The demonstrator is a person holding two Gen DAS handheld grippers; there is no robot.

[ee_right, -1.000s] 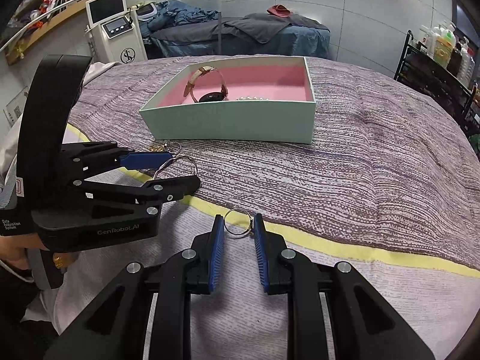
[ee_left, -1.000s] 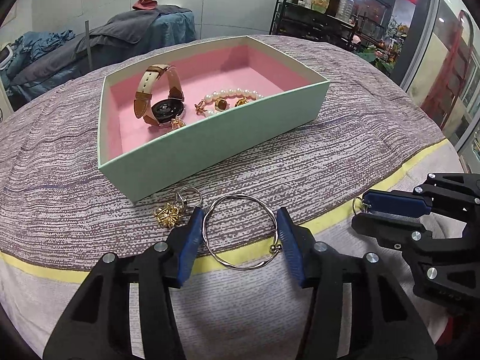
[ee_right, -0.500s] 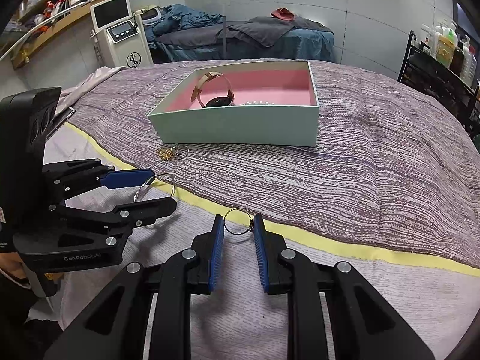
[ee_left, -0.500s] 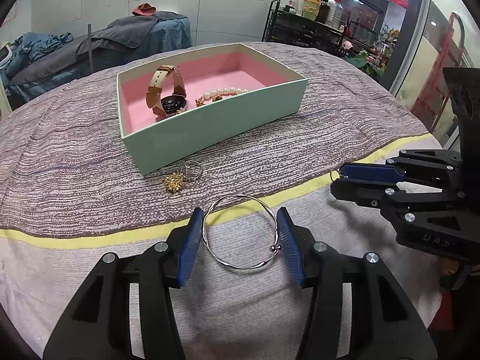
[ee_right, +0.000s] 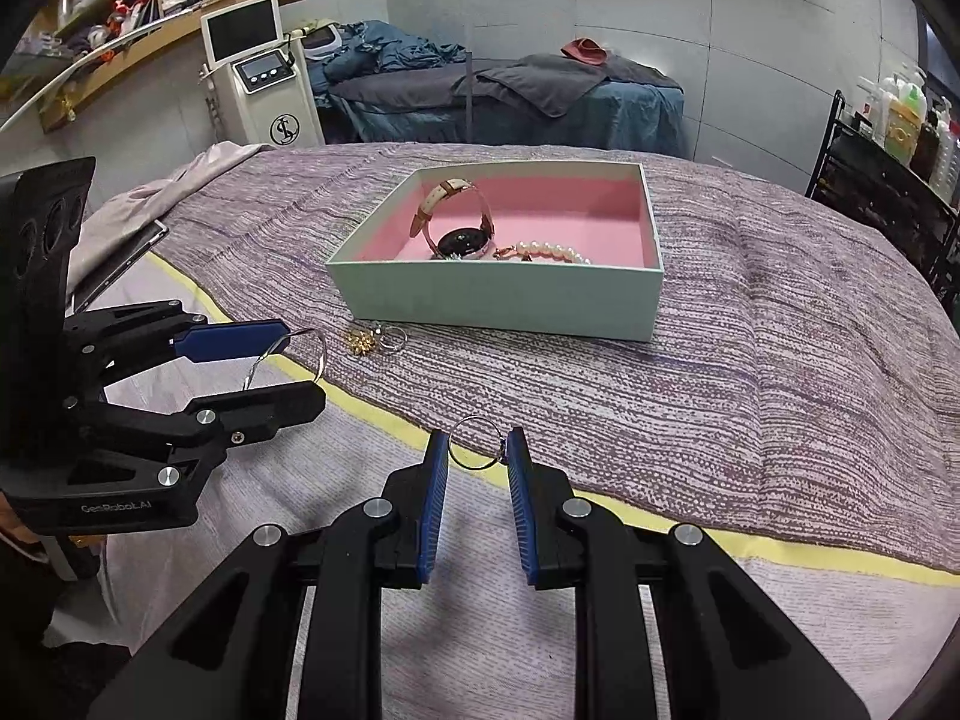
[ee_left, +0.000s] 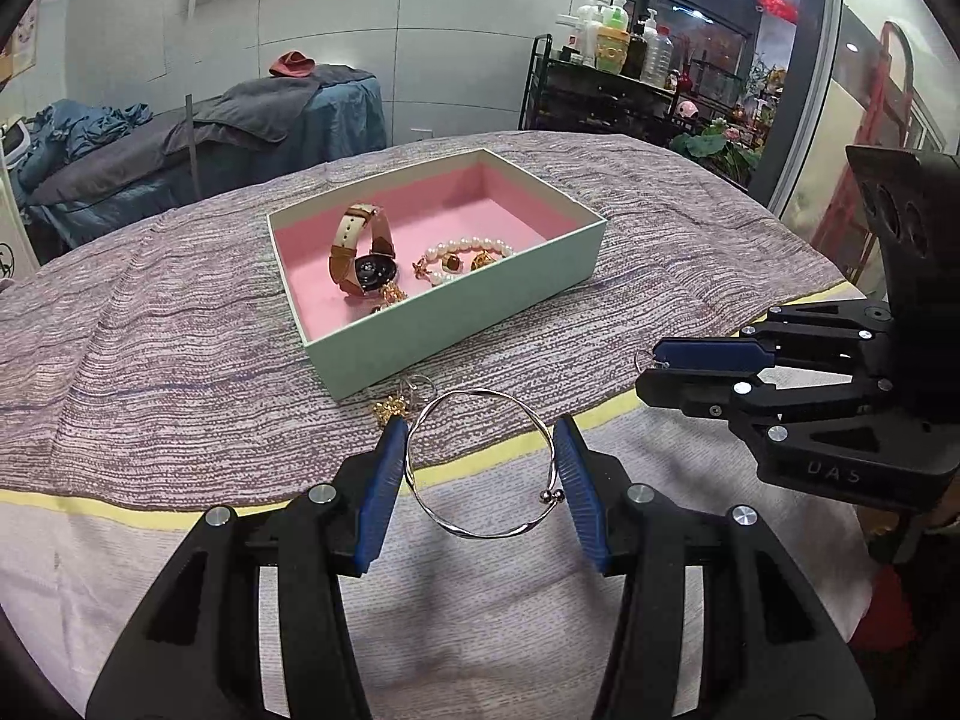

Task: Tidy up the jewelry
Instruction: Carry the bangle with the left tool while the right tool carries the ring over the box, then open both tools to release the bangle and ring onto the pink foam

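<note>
My left gripper (ee_left: 480,450) is shut on a silver bangle (ee_left: 480,531) and holds it above the bed. My right gripper (ee_right: 478,450) is shut on a small silver ring (ee_right: 464,461). A mint box with pink lining (ee_left: 456,324) lies ahead; it holds a tan-strap watch (ee_left: 366,264) and a pearl bracelet (ee_left: 468,252). A gold charm and a small ring (ee_left: 399,402) lie on the cover just in front of the box. The box (ee_right: 498,294) and the left gripper (ee_right: 288,360) also show in the right wrist view.
The striped purple bed cover (ee_left: 150,360) has a yellow band (ee_left: 144,510) near its front. A massage bed (ee_right: 498,96), a white machine (ee_right: 264,78) and a black shelf of bottles (ee_left: 606,78) stand behind.
Both grippers have risen and pulled back from the box with the bangle and the ring held. The box now looks farther away.
</note>
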